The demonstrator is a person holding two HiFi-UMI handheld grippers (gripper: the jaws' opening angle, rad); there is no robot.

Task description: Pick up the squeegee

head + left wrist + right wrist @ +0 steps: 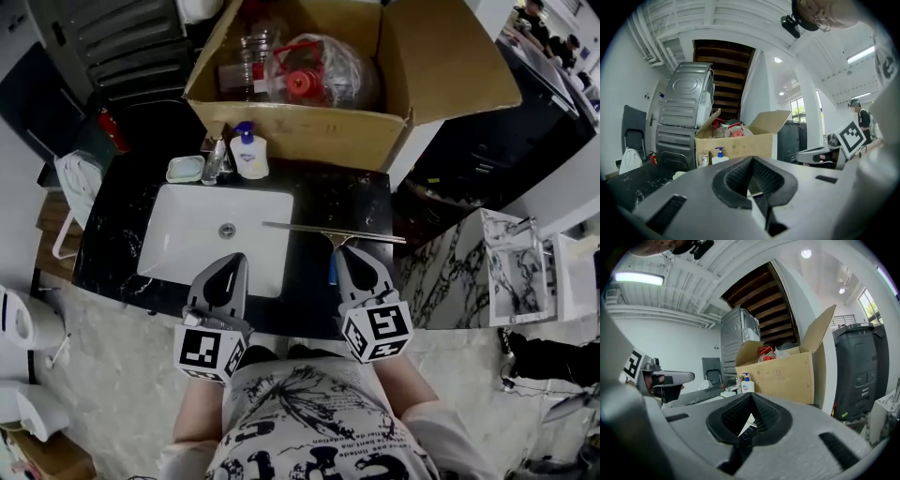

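Black counter (352,197), squeegee (328,232) just ahead of right hand-held gripper (349,257)

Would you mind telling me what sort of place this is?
Likely a washroom mock-up in a storage or workshop space: a white sink set in a black marble counter, a soap bottle, and a cardboard box behind.

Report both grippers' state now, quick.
Left gripper: jaws closed, empty.
Right gripper: jaws closed, empty; the squeegee lies on the counter, not yet grasped.
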